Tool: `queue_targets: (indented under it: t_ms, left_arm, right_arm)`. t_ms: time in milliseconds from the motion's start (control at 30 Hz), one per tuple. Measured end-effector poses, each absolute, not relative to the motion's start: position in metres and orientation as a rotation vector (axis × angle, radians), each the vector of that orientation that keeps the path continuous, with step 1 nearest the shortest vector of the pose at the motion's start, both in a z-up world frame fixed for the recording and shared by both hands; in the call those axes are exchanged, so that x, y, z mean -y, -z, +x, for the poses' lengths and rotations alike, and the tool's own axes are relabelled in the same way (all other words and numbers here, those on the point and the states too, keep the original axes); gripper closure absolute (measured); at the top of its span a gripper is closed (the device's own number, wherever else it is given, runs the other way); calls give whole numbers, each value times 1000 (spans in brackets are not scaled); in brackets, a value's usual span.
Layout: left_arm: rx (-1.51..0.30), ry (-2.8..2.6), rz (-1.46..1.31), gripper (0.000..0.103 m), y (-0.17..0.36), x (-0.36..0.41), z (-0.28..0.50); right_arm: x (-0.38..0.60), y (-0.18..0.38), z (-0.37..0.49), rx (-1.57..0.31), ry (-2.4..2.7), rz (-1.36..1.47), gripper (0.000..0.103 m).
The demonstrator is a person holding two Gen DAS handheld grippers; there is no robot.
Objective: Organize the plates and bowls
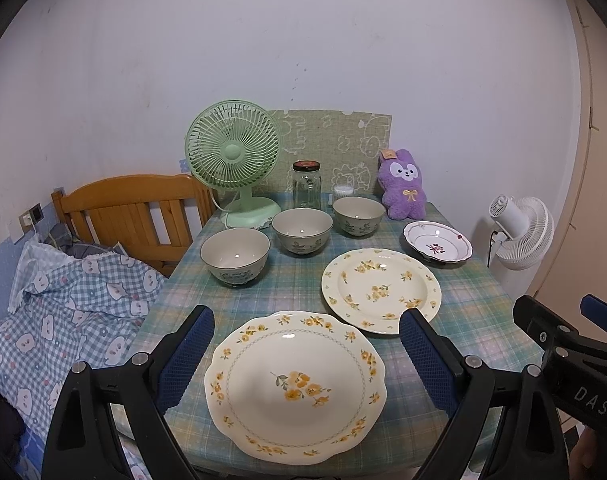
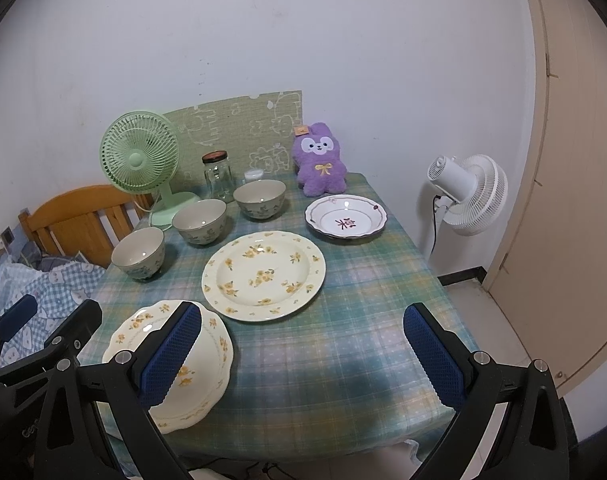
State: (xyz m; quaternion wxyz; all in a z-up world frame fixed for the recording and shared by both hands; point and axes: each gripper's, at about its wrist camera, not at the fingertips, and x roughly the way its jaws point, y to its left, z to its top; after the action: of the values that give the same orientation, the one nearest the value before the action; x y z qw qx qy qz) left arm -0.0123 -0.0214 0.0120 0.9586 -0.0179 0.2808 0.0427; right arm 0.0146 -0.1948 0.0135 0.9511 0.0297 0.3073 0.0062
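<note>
1. The left tool (image 1: pixel 305 354) hangs with its jaws wide and nothing between the pads, low over the near edge of the worktop (image 1: pixel 483 312). The scalloped plate (image 1: pixel 293 384) lies flat right below and between its blue pads (image 1: pixel 185 354), not touched.
2. The right tool (image 2: pixel 303 354) is just as wide and just as empty. It sits over bare checked cloth to the right of that same plate, which its left pad partly hides in its own view.
3. Nothing looks stacked yet, so I judge the sorting is at its start, and the nearest plate is the likely first pick.
4. A flat plate gives little to pinch. Come at the rim from the near side, tool tilted down, one pad sliding under the raised lip and the other on top, then close slowly.
5. Beyond it lies the round flowered plate (image 1: pixel 381 290), close to the scalloped one but apart. Farther right sits the small white dish (image 1: pixel 437 242) with red marks.
6. The three bowls (image 1: pixel 301 234) stand in a slanted row behind the plates, upright and each apart. They look alike and should nest.
7. Grip a bowl by its wall, one pad inside and one outside.
8. Keep lifts low at the back: the green fan (image 1: pixel 233 156), the glass jar (image 1: pixel 306 186) and the purple plush toy (image 1: pixel 401 184) stand near the bowls.
</note>
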Motion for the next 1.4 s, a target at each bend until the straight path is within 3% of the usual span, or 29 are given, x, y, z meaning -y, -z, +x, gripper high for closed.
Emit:
queue_targets:
  t_ms: [900,1400]
  left_arm:
    - [-647,-88,-13,10,3,-13,23]
    - [-846,-49,14,15,65,-53,72]
  right_arm:
    - [145,-4,56,-689,-38,45,5]
    - [97,59,100,-894,2,63,10]
